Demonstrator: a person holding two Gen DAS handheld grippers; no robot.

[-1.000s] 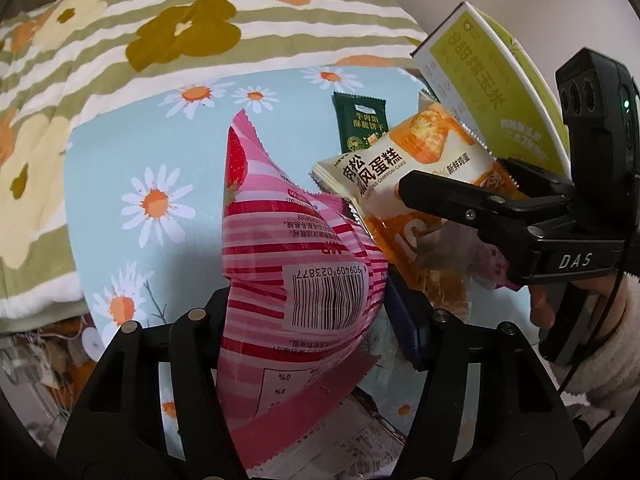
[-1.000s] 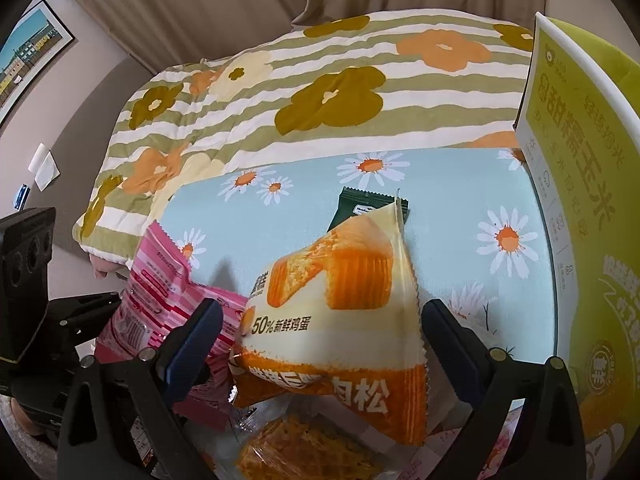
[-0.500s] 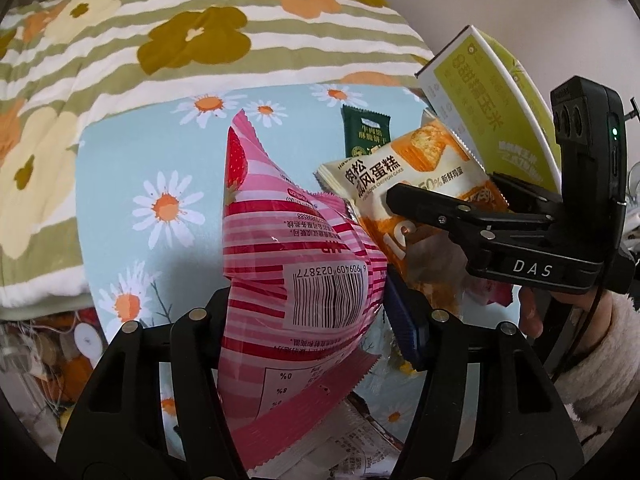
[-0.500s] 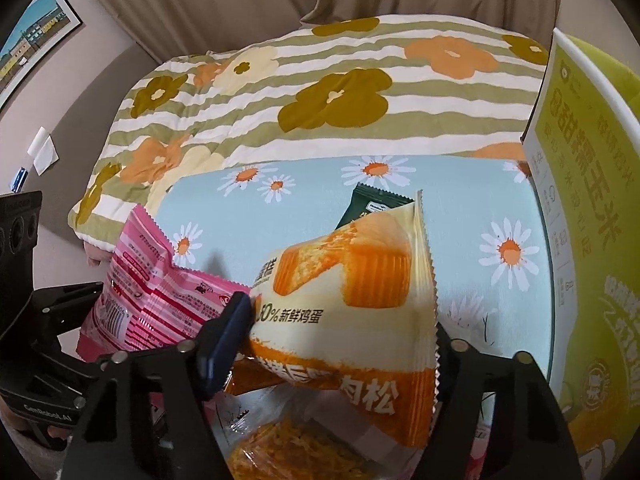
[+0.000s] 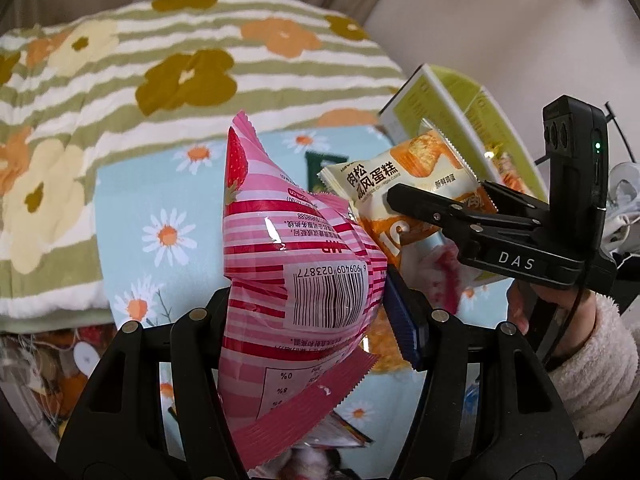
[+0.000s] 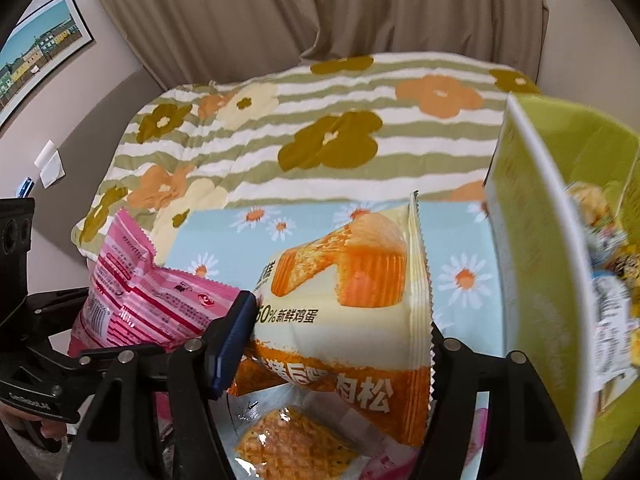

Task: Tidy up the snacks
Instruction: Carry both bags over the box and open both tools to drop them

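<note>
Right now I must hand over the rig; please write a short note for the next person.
Left hand-held gripper: shut on the pink strawberry pack, held up.
Right hand-held gripper: shut on the orange cake pack, held up beside the green box.
Some snacks already lie in the box. A dark green packet lies on the daisy cloth, and a waffle pack below.
Left: place both held packs, then the rest.

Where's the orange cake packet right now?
The cake packet is clamped in the right hand-held gripper, held above the daisy cloth, between the pink packet to its left and the green box to its right.
</note>
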